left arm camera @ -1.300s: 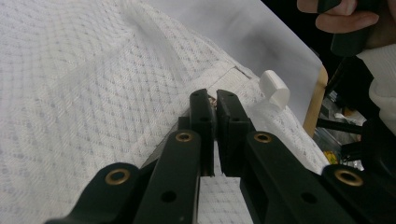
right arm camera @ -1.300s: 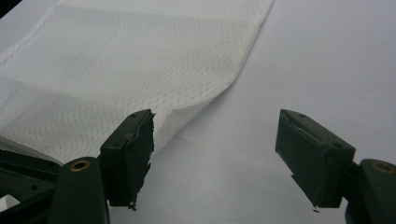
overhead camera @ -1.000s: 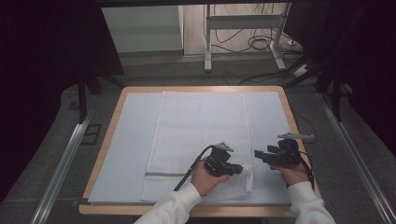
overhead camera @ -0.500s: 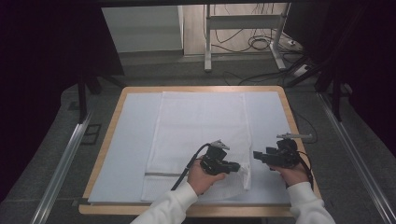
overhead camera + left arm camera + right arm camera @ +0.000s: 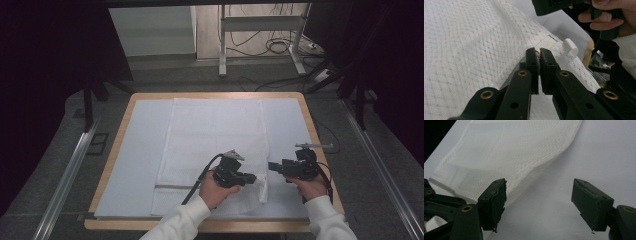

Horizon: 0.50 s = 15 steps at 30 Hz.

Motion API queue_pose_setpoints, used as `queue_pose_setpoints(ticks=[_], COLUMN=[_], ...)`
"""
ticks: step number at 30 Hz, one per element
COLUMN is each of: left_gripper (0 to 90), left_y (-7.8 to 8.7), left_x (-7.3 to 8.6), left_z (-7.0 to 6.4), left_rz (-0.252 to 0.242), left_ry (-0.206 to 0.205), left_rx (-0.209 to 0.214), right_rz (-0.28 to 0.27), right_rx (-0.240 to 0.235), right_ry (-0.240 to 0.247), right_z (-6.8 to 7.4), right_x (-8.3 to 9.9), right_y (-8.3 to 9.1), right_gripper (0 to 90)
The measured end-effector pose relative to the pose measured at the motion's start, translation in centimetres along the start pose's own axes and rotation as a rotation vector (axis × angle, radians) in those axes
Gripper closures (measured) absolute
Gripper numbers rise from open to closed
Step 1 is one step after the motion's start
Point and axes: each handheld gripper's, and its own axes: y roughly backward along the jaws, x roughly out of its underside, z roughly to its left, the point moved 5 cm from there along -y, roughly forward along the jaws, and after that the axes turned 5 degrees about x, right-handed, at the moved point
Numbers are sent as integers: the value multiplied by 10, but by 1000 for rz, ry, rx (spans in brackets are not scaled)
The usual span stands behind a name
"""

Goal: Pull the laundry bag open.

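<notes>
Near the worktop's front, left tongs [image 5: 252,177] clench the towel [image 5: 215,135] corner; right tongs [image 5: 272,166] gape just beside it.

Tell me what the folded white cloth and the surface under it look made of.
The folded white cloth looks like woven cotton towelling: a matte waffle-like grid texture with a flat hemmed band. The pale blue-white table cover looks smooth and matte, perhaps a sheet or mat; I cannot tell which.

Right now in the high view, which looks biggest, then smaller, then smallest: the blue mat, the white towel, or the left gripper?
1. Blue mat, the largest.
2. White towel, lying on the mat and covering its middle.
3. Left gripper, the smallest, shut on the towel's near right corner.
</notes>
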Motion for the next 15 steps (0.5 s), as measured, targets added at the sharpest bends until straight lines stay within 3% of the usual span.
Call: queue_pose_setpoints(ticks=[3,15], left_gripper=[867,867], left_y=[-1,-3], left_x=[1,3], left_z=[-1,-1], left_rz=[9,11], left_ry=[-8,-8], left_rx=[0,5], right_rz=[12,72], right_rx=[-28,-56], right_ry=[-7,-16], right_z=[5,18], right_x=[0,5], right_y=[-3,-23], right_gripper=[269,272])
